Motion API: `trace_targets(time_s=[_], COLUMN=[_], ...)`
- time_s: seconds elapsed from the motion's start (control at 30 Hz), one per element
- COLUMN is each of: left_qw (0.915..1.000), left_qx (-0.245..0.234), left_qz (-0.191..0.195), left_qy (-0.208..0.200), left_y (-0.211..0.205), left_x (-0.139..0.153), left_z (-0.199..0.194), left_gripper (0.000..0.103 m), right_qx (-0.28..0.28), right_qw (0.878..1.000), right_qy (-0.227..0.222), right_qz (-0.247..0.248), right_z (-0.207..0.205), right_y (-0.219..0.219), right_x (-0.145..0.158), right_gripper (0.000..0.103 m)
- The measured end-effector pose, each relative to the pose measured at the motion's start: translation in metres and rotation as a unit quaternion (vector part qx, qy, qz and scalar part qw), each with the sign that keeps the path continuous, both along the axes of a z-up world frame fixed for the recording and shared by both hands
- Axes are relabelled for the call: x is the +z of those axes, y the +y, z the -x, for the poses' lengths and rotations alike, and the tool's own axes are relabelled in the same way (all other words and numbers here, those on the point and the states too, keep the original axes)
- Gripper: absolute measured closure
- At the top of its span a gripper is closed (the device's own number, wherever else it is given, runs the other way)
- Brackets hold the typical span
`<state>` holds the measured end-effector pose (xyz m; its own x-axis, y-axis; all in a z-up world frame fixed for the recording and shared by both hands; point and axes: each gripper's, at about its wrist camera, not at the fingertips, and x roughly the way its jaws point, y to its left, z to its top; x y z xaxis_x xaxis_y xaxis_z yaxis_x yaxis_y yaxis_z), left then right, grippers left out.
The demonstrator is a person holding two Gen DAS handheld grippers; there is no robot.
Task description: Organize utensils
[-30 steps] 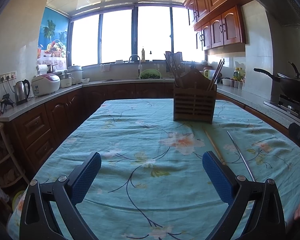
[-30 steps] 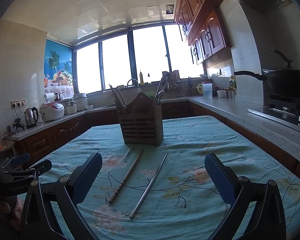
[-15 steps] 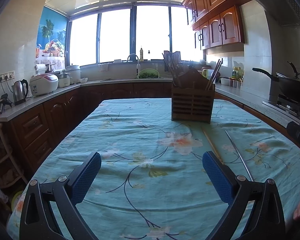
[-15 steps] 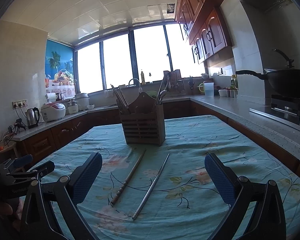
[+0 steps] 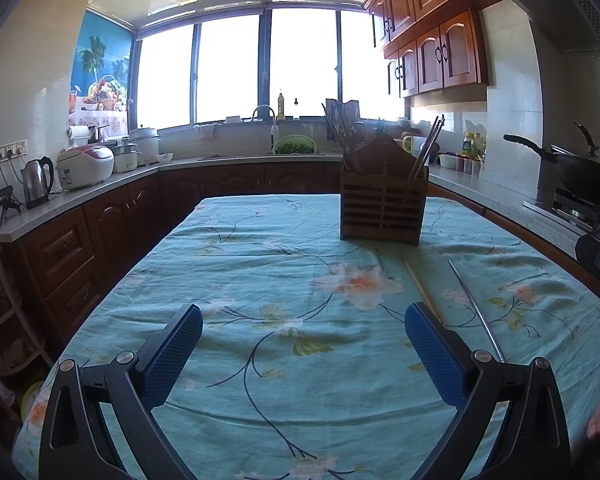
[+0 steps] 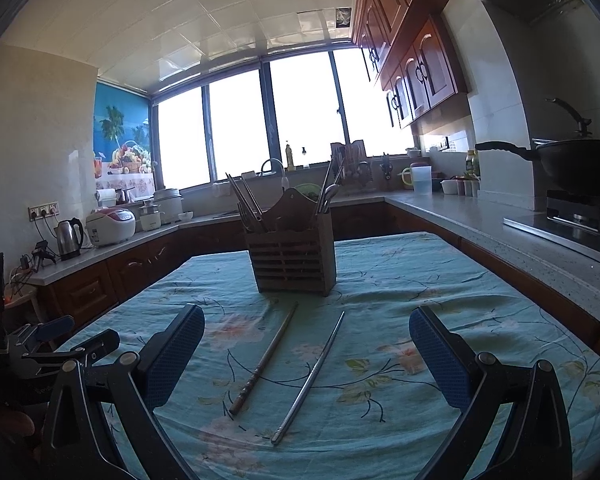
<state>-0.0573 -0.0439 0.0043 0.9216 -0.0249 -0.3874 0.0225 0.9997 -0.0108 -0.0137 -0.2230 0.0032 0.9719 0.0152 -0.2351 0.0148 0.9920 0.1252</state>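
- Two loose utensils lie on the flowered tablecloth (image 6: 480,280) in front of the slatted wooden holder (image 6: 294,258): a brown wooden chopstick (image 6: 265,360) and, just beside it to its right, a metal chopstick (image 6: 310,374). They sit apart at the near ends and angle toward each other as they run up to the holder.
- The holder itself stands upright mid-table with other utensils standing in it, chopsticks in its left side and spoons in its right, as the right wrist view shows.
- Over the last second the only change is a small one: the right gripper (image 6: 306,356) has crept closer, so the two sticks and the holder sit a little lower and larger in its view. The sticks themselves have not shifted.
- My read is that it is lining up on the pair; both still lie outside the holder, so the tidying is not finished.
- The right gripper's blue pads (image 6: 438,360) are spread wide, with nothing between them, touching nothing.
- The left gripper (image 5: 304,354) hovers off to the side over bare cloth, its fingers equally wide and empty, barely moved.
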Motion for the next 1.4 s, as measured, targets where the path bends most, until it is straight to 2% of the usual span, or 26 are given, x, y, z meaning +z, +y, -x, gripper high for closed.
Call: trace_targets(time_s=[0.93,1.4], left_qw=[0.9998,0.9992], left_qx=[-0.005,-0.014], left_qz=[0.011,0.009], left_qy=[0.013,0.035], left_y=[-0.005,-0.017], left_x=[0.005,0.006], left_z=[-0.009,-0.017], left_gripper=[0.001,0.001], right_qx=[0.003,0.005], right_qw=[1.000,0.999], right_qy=[0.016,0.045], right_qz=[-0.003,-0.009], right_z=[-0.012,-0.025], right_y=[-0.006,-0.008], right_x=[0.000,-0.005], right_gripper=[0.000,0.000])
